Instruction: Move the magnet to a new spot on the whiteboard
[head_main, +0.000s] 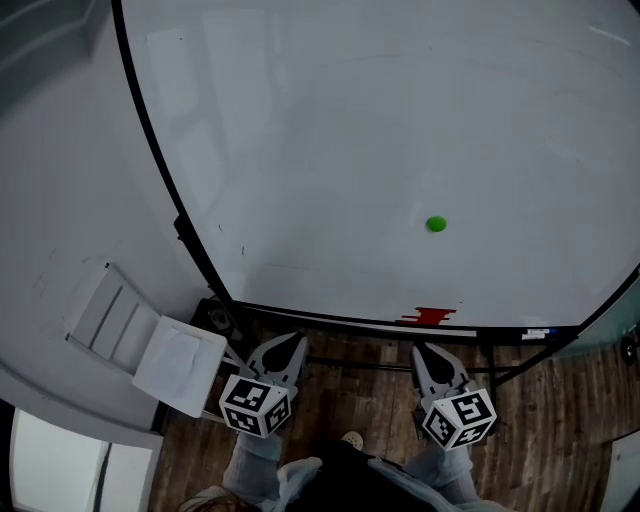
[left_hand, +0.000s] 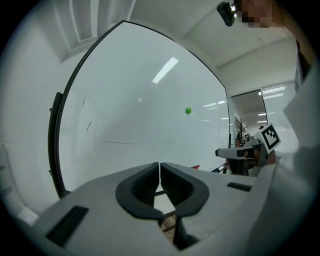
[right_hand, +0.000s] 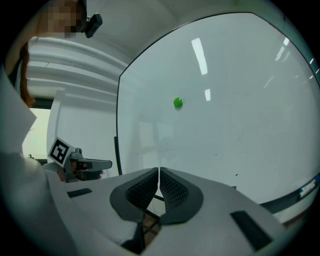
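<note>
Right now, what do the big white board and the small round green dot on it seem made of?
Large white board: glossy coated panel, likely enamel or melamine; mirrors ceiling lights. Small round green magnet: probably smooth plastic; too small to confirm.

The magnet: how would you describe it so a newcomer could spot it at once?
Find the big whiteboard that fills most of the head view. In its lower right part, above the bottom ledge, sits the magnet. It is a small round green dot, the only colour on the white face; the red item below is down at the ledge.
</note>
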